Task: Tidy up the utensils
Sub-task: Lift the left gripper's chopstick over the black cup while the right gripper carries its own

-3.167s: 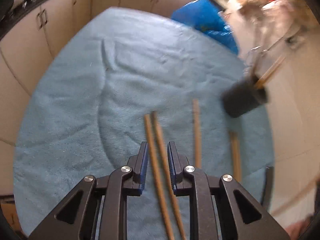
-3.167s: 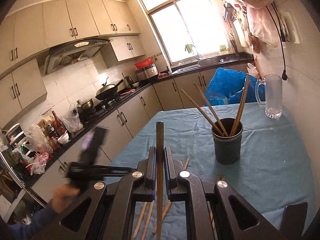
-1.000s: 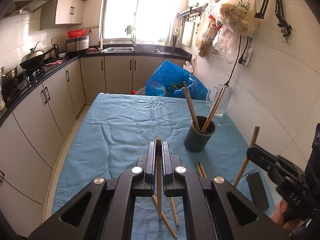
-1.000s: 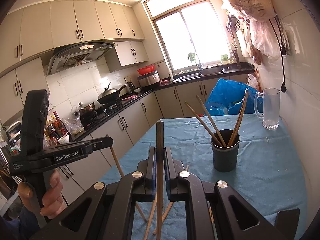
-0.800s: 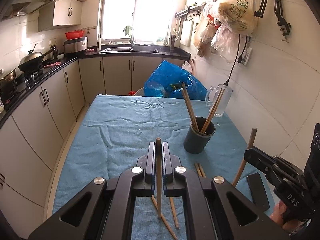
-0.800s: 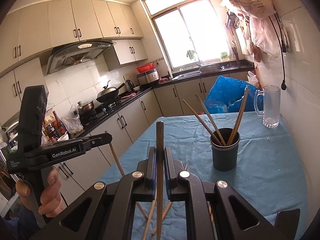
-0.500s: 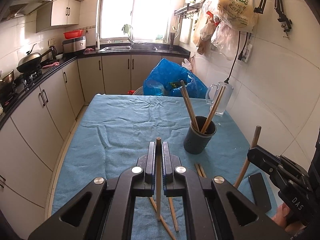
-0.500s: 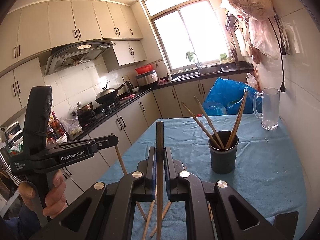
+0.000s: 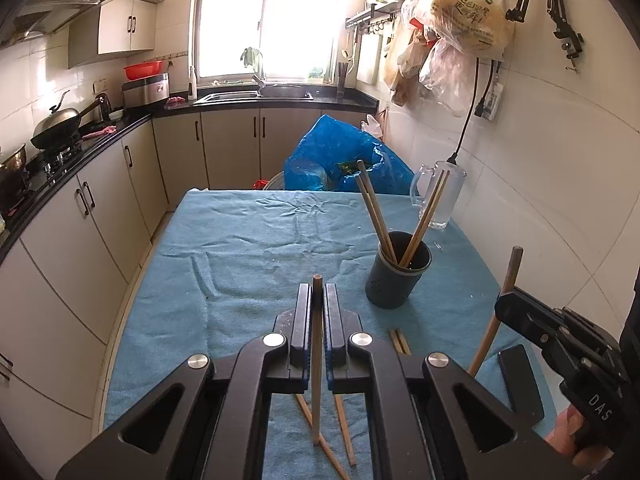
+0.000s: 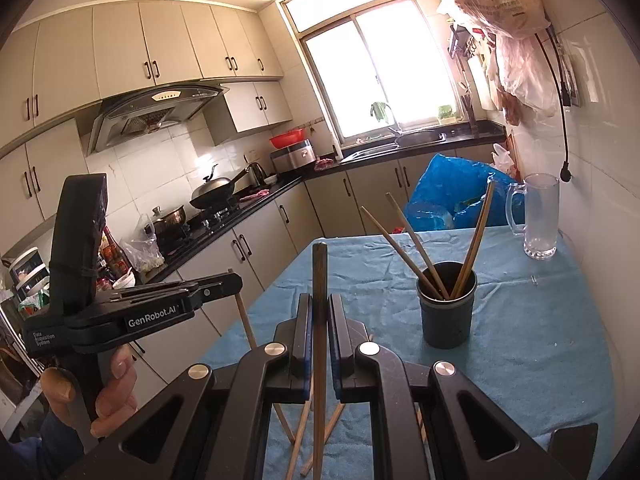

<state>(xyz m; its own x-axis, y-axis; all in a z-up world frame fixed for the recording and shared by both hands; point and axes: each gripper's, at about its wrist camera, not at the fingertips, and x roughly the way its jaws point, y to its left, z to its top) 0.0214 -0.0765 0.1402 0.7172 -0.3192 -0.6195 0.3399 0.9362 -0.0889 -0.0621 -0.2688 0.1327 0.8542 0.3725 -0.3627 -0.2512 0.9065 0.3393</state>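
Observation:
My left gripper (image 9: 317,292) is shut on one wooden chopstick (image 9: 316,376), held upright above the blue cloth (image 9: 248,264). My right gripper (image 10: 320,306) is shut on another chopstick (image 10: 319,360), also upright. A dark cup (image 9: 398,280) with three chopsticks (image 9: 376,212) leaning in it stands ahead and right of the left gripper. In the right wrist view the cup (image 10: 446,312) stands ahead to the right, and the left gripper (image 10: 234,282) hangs at the left in a hand. Several loose chopsticks (image 9: 345,428) lie on the cloth below both grippers.
A glass mug (image 9: 440,196) stands by the tiled wall at the table's far right, with a blue bag (image 9: 340,156) behind the table. A black phone (image 9: 520,380) lies at the near right. Cabinets and a worktop (image 9: 80,132) run along the left.
Since the earliest frame my left gripper shut on a chopstick from the cloth and lifted it upright. Over the last second both grippers have stayed almost still.

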